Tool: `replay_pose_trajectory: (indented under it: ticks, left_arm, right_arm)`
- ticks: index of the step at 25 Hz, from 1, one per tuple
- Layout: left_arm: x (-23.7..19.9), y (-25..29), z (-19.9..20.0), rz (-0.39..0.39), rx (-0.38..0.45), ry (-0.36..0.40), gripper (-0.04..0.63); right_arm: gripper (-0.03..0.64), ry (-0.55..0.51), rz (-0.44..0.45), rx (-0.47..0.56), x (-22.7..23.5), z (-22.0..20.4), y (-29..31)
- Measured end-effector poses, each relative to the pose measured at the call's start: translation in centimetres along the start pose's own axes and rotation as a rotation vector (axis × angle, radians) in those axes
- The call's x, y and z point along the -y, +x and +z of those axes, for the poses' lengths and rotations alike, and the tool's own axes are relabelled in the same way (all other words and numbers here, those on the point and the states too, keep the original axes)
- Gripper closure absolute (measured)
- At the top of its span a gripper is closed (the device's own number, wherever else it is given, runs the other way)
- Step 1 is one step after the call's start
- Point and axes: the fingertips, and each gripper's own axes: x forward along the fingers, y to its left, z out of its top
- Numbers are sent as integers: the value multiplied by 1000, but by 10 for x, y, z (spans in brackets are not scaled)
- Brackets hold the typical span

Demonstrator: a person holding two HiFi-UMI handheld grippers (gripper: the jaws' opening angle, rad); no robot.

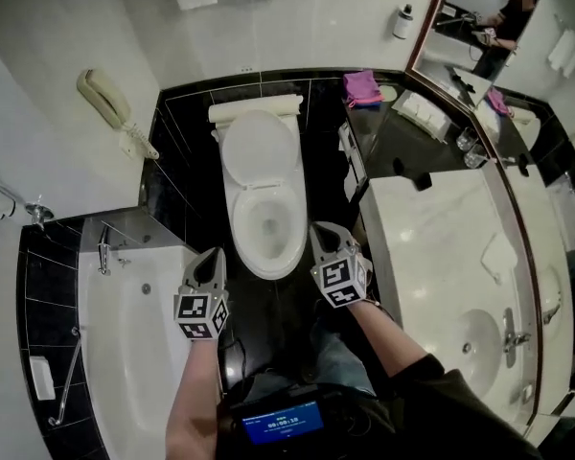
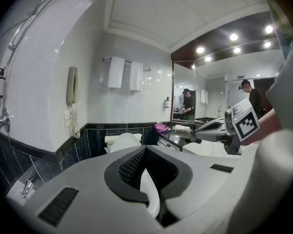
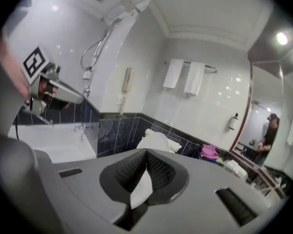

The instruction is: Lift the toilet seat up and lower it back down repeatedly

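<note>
The white toilet (image 1: 261, 199) stands against the back wall, its lid (image 1: 259, 147) raised against the tank and its seat ring (image 1: 292, 233) lying on the bowl. Both grippers hover in front of the bowl, apart from it. My left gripper (image 1: 209, 257) is at the bowl's front left, my right gripper (image 1: 324, 230) at its front right. In the left gripper view the left gripper (image 2: 144, 149) has its pads together and empty, with the lid (image 2: 123, 141) beyond. The right gripper (image 3: 146, 152) is likewise shut on nothing, with the toilet (image 3: 155, 141) behind it.
A bathtub (image 1: 125, 353) fills the left side, with a wall phone (image 1: 105, 99) above it. A marble vanity (image 1: 441, 247) with a sink and a mirror runs along the right. A pink cloth (image 1: 362, 86) lies on the dark counter. Dark tiled floor surrounds the toilet.
</note>
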Motion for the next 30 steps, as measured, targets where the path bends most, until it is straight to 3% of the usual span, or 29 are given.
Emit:
replay_pose_trajectory:
  ticks: [3, 12, 17, 24, 30]
  left_arm:
    - [3, -8, 18, 1, 15, 10, 594]
    - [24, -12, 27, -37, 25, 27, 595]
    - [39, -11, 29, -84, 39, 56, 595]
    - [42, -12, 27, -79, 36, 66, 595]
    - [43, -9, 20, -63, 27, 57, 595]
  right_arm:
    - [597, 160, -14, 39, 24, 11, -23]
    - [597, 196, -53, 22, 46, -9, -47]
    - [597, 193, -61, 7, 49, -19, -50]
    - [597, 185, -39, 2, 44, -21, -45]
    - [595, 46, 6, -13, 25, -19, -30]
